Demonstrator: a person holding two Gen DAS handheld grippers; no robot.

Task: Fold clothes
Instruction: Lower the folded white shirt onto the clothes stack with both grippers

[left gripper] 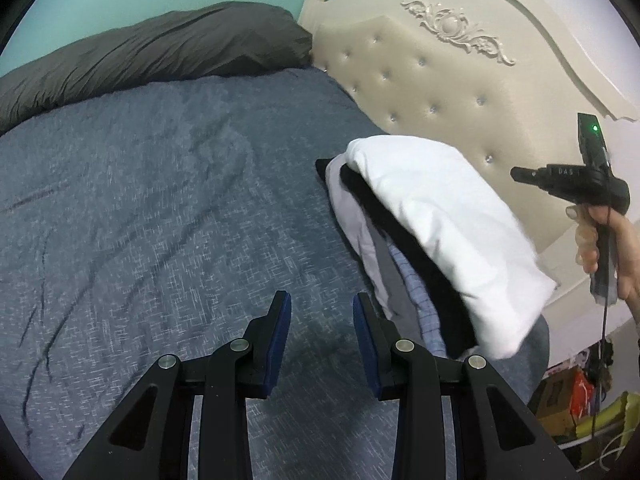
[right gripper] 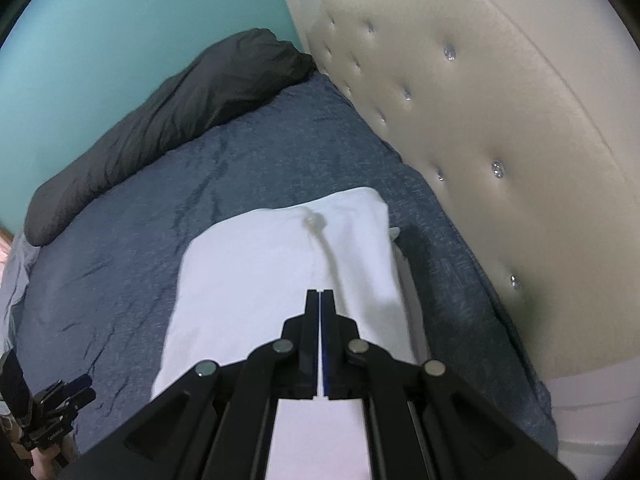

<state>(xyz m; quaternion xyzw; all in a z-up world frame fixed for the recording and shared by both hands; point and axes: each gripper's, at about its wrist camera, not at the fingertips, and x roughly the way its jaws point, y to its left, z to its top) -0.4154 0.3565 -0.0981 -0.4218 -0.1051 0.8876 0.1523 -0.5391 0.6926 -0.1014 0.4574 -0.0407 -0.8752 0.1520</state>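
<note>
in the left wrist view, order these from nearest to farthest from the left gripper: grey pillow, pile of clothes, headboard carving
From the left gripper:
1. pile of clothes, just right of the fingertips on the bed, white garment on top
2. grey pillow, far across the bed, upper left by the wall
3. headboard carving, high on the headboard, upper right

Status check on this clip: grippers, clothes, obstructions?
Left gripper open, empty. Right gripper shut, empty, above white garment topping clothes stack by headboard. No obstructions.
</note>
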